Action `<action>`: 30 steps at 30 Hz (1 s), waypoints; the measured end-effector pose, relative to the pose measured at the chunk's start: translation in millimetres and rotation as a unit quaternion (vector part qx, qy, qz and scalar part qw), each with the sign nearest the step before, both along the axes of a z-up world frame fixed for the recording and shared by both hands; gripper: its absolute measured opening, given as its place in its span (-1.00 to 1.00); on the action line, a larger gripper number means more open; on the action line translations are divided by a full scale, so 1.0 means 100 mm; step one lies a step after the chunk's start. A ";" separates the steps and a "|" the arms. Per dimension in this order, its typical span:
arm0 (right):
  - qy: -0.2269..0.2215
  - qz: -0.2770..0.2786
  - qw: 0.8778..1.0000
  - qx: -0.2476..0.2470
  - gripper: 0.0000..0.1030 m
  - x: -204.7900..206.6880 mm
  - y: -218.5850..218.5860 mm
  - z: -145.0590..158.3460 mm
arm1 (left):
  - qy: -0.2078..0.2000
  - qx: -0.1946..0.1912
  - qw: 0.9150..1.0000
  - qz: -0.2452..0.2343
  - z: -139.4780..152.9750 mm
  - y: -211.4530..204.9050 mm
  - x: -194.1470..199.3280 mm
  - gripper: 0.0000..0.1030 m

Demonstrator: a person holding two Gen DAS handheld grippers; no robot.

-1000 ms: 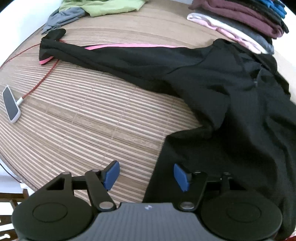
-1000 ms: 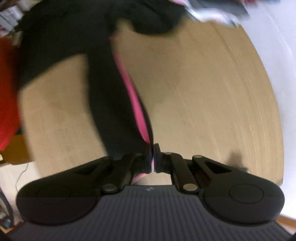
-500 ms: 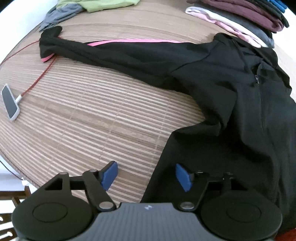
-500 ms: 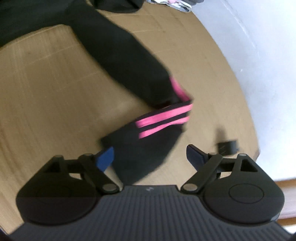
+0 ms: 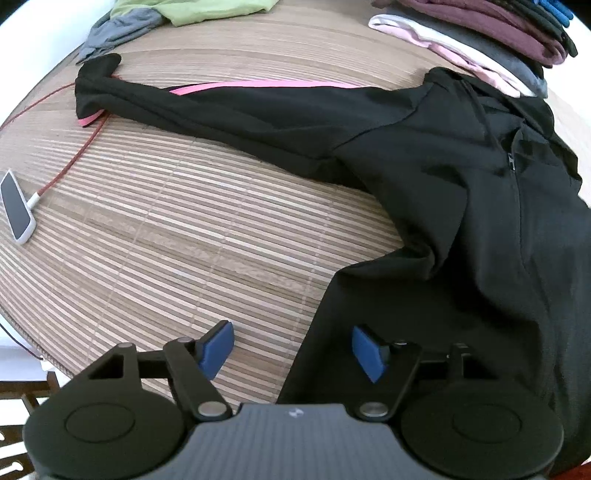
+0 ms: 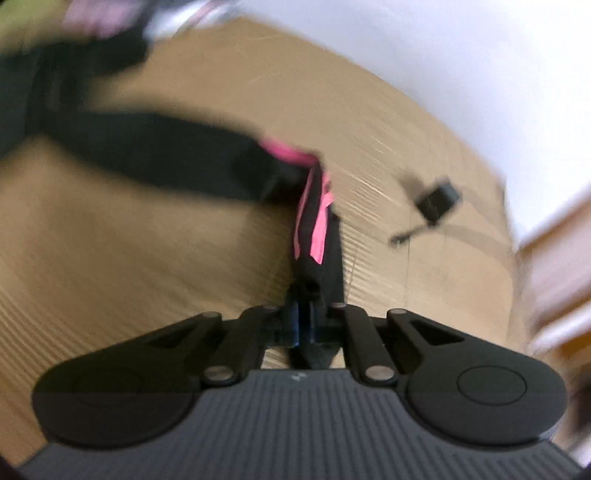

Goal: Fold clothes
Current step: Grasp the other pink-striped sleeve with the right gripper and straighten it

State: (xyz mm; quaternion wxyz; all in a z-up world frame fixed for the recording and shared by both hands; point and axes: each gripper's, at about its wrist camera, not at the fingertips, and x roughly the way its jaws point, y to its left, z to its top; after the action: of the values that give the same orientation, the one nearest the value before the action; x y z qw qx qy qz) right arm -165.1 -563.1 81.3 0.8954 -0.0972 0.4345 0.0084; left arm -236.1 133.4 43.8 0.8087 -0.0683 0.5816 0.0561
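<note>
A black zip jacket [image 5: 461, 206] with pink stripes lies spread on a bamboo mat [image 5: 166, 221]. One sleeve [image 5: 229, 110] stretches left across the mat. My left gripper [image 5: 291, 349] is open and empty, straddling the jacket's lower left hem edge. In the blurred right wrist view my right gripper [image 6: 308, 317] is shut on the cuff of the other sleeve [image 6: 317, 229], which has pink stripes and is lifted from the mat; the rest of that sleeve [image 6: 147, 155] trails off to the left.
A white phone [image 5: 16, 206] on a red cable [image 5: 74, 151] lies at the mat's left edge. Folded clothes [image 5: 491, 40] are stacked at the back right, green and grey garments [image 5: 177, 11] at the back left. A small black device [image 6: 437, 197] lies near the right sleeve.
My right gripper let go of the sleeve, opened above the striped cuff, and has now shut on the cuff again. My left gripper stayed open and shifted slightly along the hem.
</note>
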 end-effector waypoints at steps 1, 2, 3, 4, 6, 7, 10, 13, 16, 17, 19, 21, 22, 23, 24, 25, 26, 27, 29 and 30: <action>-0.009 -0.014 0.999 0.035 -0.83 -0.03 -0.12 0.13 | 0.000 -0.003 1.000 0.001 0.01 0.02 0.00 0.37; -0.020 -0.023 0.998 0.046 -0.83 -0.06 -0.22 0.26 | -0.001 -0.006 1.000 0.003 0.02 0.04 0.01 0.32; -0.027 -0.030 0.998 0.056 -0.83 -0.07 -0.32 0.39 | -0.004 -0.004 1.000 0.005 0.05 0.07 0.01 0.31; -0.033 -0.036 0.997 0.066 -0.83 -0.08 -0.43 0.51 | -0.008 -0.002 1.000 0.006 0.07 0.10 0.02 0.31; -0.041 -0.053 0.994 0.092 -0.83 -0.15 -0.68 0.72 | -0.015 0.003 1.000 0.011 0.12 0.16 0.03 0.31; -0.039 -0.064 0.992 0.103 -0.83 -0.19 -0.79 0.80 | -0.018 0.006 1.000 0.015 0.15 0.20 0.03 0.31; 0.019 -0.117 0.980 0.161 -0.83 -0.15 -1.15 0.77 | -0.023 0.019 0.999 0.027 0.20 0.31 0.05 0.31; 0.083 -0.169 0.964 0.186 -0.83 0.00 -1.49 0.60 | -0.023 0.038 0.999 0.029 0.23 0.46 0.13 0.31; 0.119 -0.191 0.955 0.196 -0.82 0.16 -1.76 0.49 | -0.024 0.048 0.998 0.043 0.27 0.58 0.20 0.31; 0.134 -0.203 0.952 0.184 -0.77 0.22 -1.82 0.41 | -0.025 0.049 0.997 0.046 0.29 0.63 0.21 0.31; 0.179 -0.233 0.948 0.120 -0.46 0.35 -1.88 0.21 | -0.029 0.050 0.997 0.049 0.33 0.63 0.24 0.31; 0.224 -0.266 0.937 -0.020 -0.24 0.45 -1.83 -0.05 | -0.032 0.050 0.997 0.050 0.35 0.61 0.26 0.31; 0.231 -0.270 0.932 -0.072 -0.24 0.46 -1.78 -0.14 | -0.033 0.049 0.997 0.047 0.36 0.58 0.26 0.32; 0.219 -0.262 0.937 -0.078 -0.25 0.42 -1.71 -0.17 | -0.034 0.049 0.997 0.043 0.36 0.56 0.25 0.32; 0.203 -0.251 0.944 -0.072 -0.25 0.38 -1.63 -0.18 | -0.035 0.048 0.997 0.040 0.36 0.53 0.24 0.32; 0.187 -0.241 0.950 -0.065 -0.24 0.33 -1.56 -0.19 | -0.035 0.048 0.998 0.037 0.36 0.50 0.24 0.33; 0.165 -0.229 0.958 -0.050 -0.22 0.25 -1.45 -0.17 | -0.034 0.047 0.998 0.036 0.35 0.48 0.22 0.33; 0.143 -0.208 0.967 -0.034 -0.09 0.15 -1.33 -0.14 | -0.034 0.046 0.998 0.034 0.33 0.46 0.21 0.33; 0.106 -0.158 0.982 -0.014 0.34 -0.07 -1.08 -0.13 | -0.034 0.044 0.998 0.031 0.31 0.42 0.18 0.33; 0.092 -0.133 0.987 -0.015 0.45 -0.17 -0.97 -0.15 | -0.040 0.042 0.998 0.026 0.31 0.38 0.18 0.33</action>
State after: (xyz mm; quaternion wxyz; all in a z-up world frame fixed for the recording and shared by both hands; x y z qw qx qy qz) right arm -182.4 -660.4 66.2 0.8434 -0.0505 0.5240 -0.1079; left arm -218.6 171.6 74.3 0.8316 -0.0512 0.5441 0.0985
